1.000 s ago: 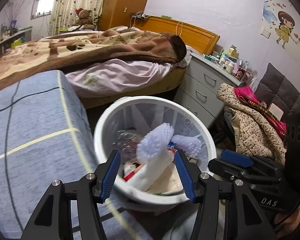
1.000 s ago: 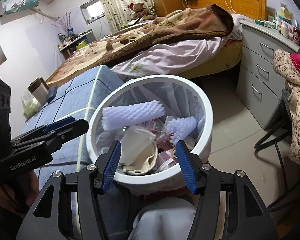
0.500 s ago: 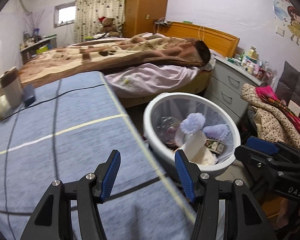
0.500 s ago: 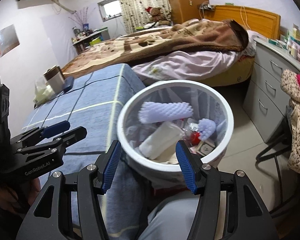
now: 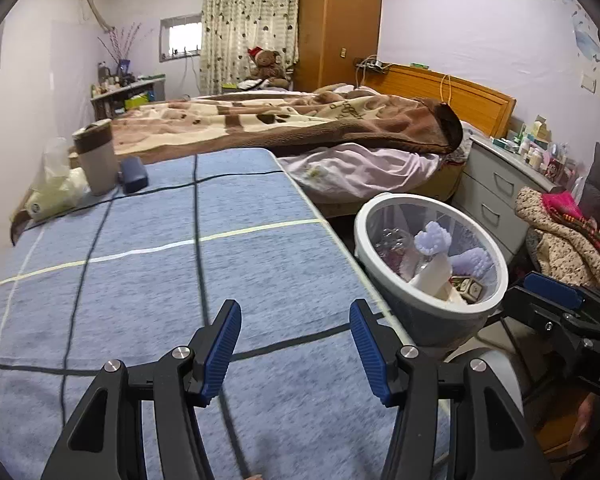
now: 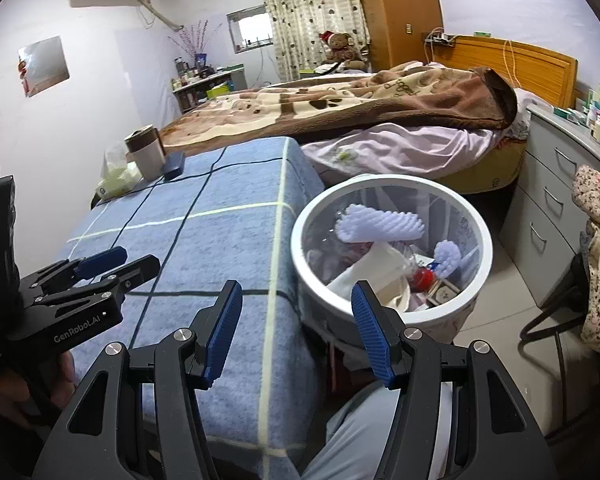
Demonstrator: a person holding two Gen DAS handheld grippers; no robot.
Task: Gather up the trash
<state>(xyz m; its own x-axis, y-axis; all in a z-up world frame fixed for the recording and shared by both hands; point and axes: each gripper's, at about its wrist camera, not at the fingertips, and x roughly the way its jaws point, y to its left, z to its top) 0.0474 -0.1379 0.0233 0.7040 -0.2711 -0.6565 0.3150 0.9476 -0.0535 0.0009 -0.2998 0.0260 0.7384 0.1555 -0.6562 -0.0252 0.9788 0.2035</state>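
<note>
Trash [image 6: 380, 228] piled in white bin [image 6: 478, 280] on floor beside blue-clothed table [image 5: 180, 272]. Left gripper [image 5: 296, 344] over cloth, jaws apart, empty. Right gripper [image 6: 298, 328] at table edge near bin, jaws apart, empty.

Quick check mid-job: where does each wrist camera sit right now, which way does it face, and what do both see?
Left wrist: behind the open left gripper, facing down over the blue checked tablecloth; right gripper at its right edge.
Right wrist: behind the open right gripper, facing the cloth's edge and the white round trash bin; a grey trouser leg and the left gripper show.
Shared: cloth, bin, brown blanketed bed.
</note>
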